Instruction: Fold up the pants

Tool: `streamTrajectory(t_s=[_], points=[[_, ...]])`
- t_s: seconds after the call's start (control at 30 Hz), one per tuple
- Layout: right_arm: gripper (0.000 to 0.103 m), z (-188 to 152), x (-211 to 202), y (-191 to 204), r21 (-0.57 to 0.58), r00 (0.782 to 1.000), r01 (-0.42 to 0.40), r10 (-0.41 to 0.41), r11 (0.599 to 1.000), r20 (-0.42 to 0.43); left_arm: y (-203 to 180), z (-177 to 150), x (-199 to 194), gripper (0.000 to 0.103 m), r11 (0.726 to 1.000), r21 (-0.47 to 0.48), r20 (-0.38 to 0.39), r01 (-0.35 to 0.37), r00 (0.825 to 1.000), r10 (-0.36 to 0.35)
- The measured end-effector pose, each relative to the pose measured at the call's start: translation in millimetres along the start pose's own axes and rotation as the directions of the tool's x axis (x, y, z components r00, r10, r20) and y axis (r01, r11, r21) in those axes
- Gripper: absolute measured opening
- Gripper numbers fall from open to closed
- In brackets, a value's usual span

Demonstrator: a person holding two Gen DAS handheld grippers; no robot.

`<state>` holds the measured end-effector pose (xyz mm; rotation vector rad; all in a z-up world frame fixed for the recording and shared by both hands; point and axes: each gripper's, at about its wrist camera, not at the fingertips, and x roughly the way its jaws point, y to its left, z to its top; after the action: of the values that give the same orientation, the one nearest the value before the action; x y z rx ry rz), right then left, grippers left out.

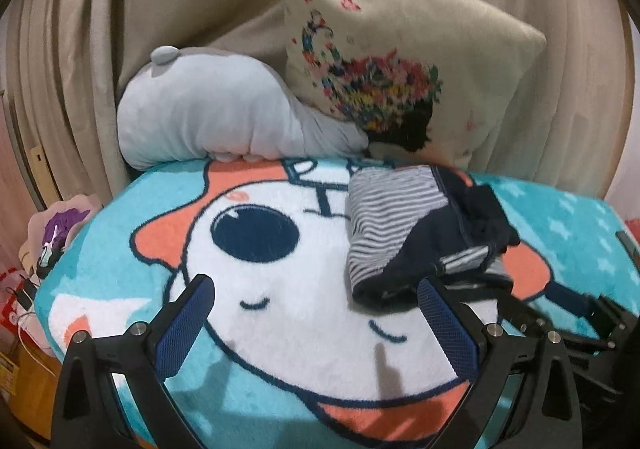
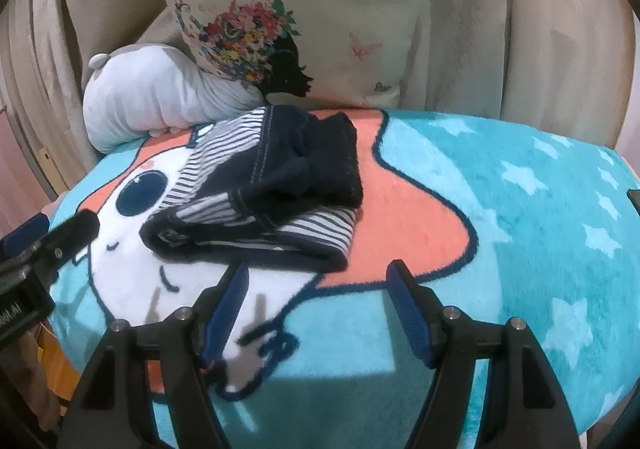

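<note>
The pants (image 1: pixel 420 225) lie in a crumpled heap on the turquoise cartoon blanket (image 1: pixel 280 329). They are navy with a grey-and-white striped inner side turned out in places. My left gripper (image 1: pixel 314 285) hovers open over the blanket, its right fingertip close to the heap's near left corner, nothing between its blue pads. In the right wrist view the pants (image 2: pixel 272 185) lie just beyond my right gripper (image 2: pixel 319 269), which is also open and empty, low over the blanket (image 2: pixel 500 249). The left gripper's fingers (image 2: pixel 80 227) show at the left edge there.
A beige cushion (image 1: pixel 400 61) with a flower print and a grey plush toy (image 1: pixel 208 113) lean against beige curtains (image 1: pixel 100 49) behind the blanket. Cables and small clutter (image 1: pixel 44 249) sit off the blanket's left edge. Open blanket spreads to the right of the pants (image 2: pixel 560 209).
</note>
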<state>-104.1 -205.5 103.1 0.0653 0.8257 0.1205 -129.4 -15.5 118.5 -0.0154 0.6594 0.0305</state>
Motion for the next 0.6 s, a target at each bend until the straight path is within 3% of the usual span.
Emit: streamTrajectory(t_s=[0.6], points=[[0.071, -5.5, 9.8, -3.6, 0.002, 0.999, 0.031, -0.031, 1.0, -0.044, -7.2, -5.1, 14.0, 0.102, 0.999, 0.015, -0.075, 0.031, 0.997, -0.03]])
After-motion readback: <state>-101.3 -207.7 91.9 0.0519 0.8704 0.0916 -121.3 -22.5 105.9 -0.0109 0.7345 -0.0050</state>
